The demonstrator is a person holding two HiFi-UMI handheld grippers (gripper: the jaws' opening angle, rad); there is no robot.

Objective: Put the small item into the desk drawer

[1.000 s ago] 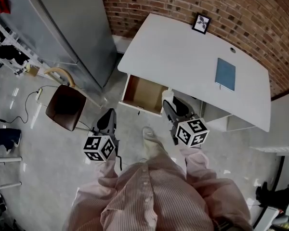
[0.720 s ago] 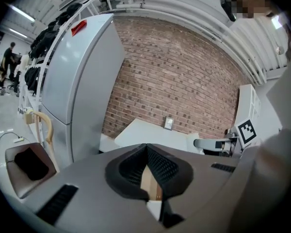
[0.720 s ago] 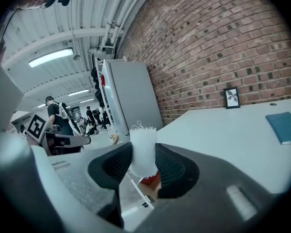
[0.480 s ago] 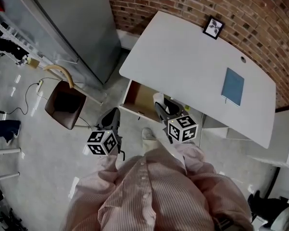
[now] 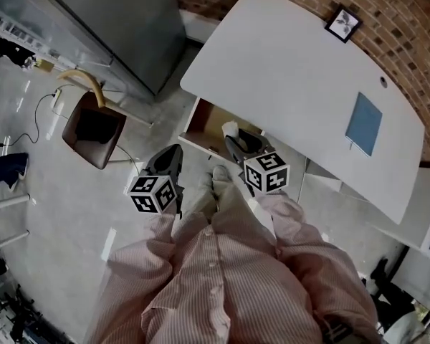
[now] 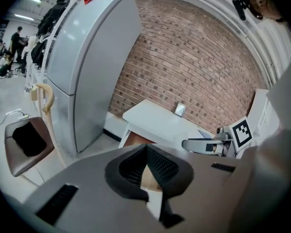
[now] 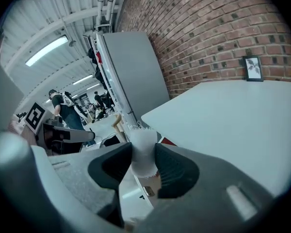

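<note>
Right gripper (image 7: pixel 144 171) is clamped on the one small white item (image 7: pixel 142 142), its two dark pads pressing the item's sides. The item's long axis runs along the jaws, and its ragged, frayed end sticks out past the tips, away from the person. In the head view it hangs at the right part of the single open drawer (image 5: pixel 208 124), just beside the desk's front edge; whether it touches the drawer I cannot tell.

Left gripper (image 6: pixel 146 154) has its jaws drawn together at the tips with nothing between them. It is held low over the floor (image 5: pixel 57 206), to the left of the drawer and apart from it. Each of the two grippers carries one marker cube.

One person's shoe (image 5: pixel 220 175) stands on the pale grey, glossy floor between the two grippers.

The drawer has a brown wooden inside and juts out from under one white desk (image 5: pixel 287 84). Two things lie well apart on the desk top: one blue book (image 5: pixel 363 124) lies flat toward the right, and one small framed picture (image 5: pixel 342 24) stands at the back against the red brick wall (image 5: pixel 416 41).

To the left stands one chair (image 5: pixel 93 131) with a brown seat, and behind it one tall grey cabinet (image 5: pixel 122 20).
</note>
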